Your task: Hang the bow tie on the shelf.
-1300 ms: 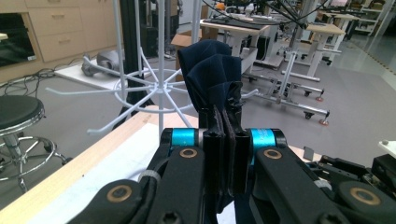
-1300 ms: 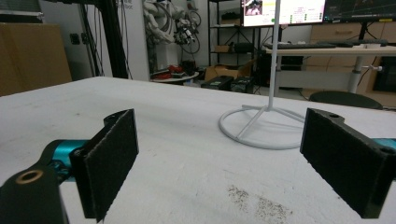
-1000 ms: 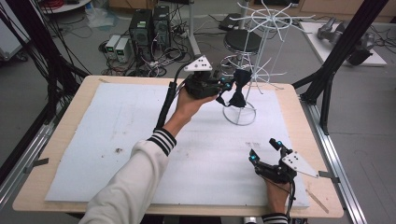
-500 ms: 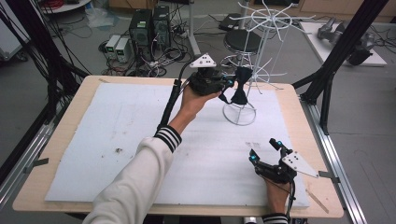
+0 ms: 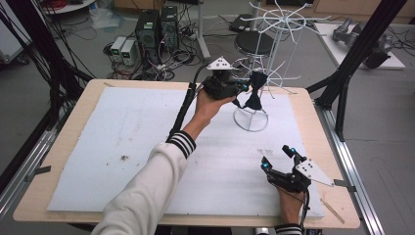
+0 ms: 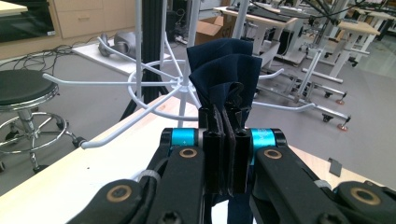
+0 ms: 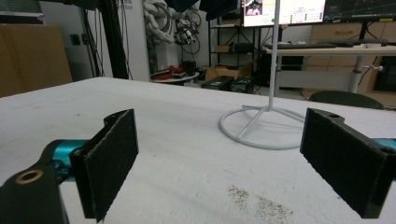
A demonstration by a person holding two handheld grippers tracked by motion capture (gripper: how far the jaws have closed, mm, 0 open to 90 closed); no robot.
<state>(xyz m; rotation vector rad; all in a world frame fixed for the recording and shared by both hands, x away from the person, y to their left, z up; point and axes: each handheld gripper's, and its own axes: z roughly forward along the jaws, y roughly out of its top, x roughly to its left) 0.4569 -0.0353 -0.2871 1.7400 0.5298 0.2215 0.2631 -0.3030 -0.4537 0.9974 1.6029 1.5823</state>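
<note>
Having risen slightly since earlier, left gripper (image 5: pixel 240 88) clamping dark cloth (image 5: pixel 254 95) beside white wire rack (image 5: pixel 252 117); draping squarely over an arm advisable; right gripper (image 5: pixel 279 161) resting, jaws apart.

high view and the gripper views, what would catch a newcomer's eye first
First the left gripper, raised at the table's far side and shut on a dark blue cloth beside the white wire rack. Then the right gripper, open and low over the white foam sheet near the front right corner.
</note>
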